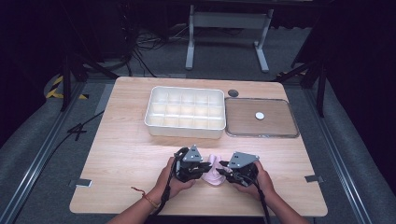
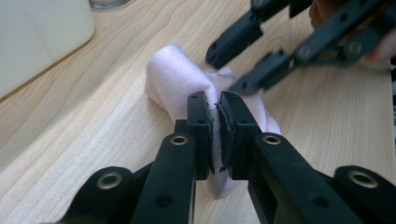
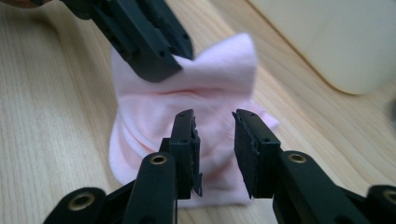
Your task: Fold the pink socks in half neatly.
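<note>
A small pink cloth (image 1: 214, 173) lies bunched on the wooden table near its front edge, between both hand-held grippers. My left gripper (image 1: 205, 167) comes at it from the left. In the left gripper view its jaws (image 2: 215, 100) are pressed together on a fold of the pink cloth (image 2: 173, 74). My right gripper (image 1: 223, 168) reaches in from the right. Its jaws (image 3: 213, 119) stand apart, just over the near edge of the cloth (image 3: 219, 70), with the pads not pressing on it. The left gripper's tips (image 3: 159, 65) rest on the cloth's far side.
A white tray of several compartments (image 1: 184, 131) stands behind the hands at mid-table. To its right lies a flat brown tray (image 1: 280, 126) holding a white disc (image 1: 259, 115). A dark round cap (image 1: 233, 93) sits near the back edge.
</note>
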The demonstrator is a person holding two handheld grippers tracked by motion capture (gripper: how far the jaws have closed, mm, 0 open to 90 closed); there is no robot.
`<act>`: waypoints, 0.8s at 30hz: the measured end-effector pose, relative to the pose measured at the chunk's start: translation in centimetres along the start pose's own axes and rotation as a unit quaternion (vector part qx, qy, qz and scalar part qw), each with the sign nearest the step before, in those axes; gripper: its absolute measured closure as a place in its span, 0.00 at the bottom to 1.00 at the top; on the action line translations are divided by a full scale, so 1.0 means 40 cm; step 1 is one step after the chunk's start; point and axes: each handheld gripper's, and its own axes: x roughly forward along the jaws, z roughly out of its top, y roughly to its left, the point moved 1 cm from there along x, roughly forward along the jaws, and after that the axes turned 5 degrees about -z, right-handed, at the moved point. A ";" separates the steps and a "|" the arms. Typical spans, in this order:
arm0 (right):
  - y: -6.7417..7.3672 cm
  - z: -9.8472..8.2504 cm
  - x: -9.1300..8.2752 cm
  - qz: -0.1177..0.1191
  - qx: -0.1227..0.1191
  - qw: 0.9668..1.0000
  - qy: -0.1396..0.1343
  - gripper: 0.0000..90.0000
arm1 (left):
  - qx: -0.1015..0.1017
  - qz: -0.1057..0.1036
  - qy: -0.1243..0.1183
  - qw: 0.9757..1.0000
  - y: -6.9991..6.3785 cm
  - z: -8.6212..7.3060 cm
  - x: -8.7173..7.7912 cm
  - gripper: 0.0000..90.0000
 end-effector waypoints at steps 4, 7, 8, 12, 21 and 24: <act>-0.016 -0.019 -0.009 0.006 0.019 1.000 0.016 0.74 | 0.000 -0.002 -0.002 1.000 -0.001 0.002 0.000 0.93; -0.014 -0.033 0.009 0.006 0.016 0.999 0.032 0.75 | 0.010 0.001 -0.003 1.000 -0.012 0.011 0.004 0.93; -0.011 -0.030 0.011 0.003 0.012 0.999 0.033 0.75 | 0.017 0.004 -0.003 1.000 -0.015 0.012 0.005 0.93; -0.007 -0.028 0.015 -0.003 0.013 0.999 0.032 0.74 | 0.034 0.012 0.006 0.999 -0.021 0.013 0.011 0.92; -0.004 -0.024 0.022 -0.009 0.016 0.999 0.029 0.74 | 0.044 0.009 0.015 0.999 -0.040 0.017 0.033 0.92; -0.005 -0.024 0.024 -0.009 0.021 0.999 0.029 0.74 | 0.055 0.010 0.024 0.998 -0.045 0.017 0.041 0.91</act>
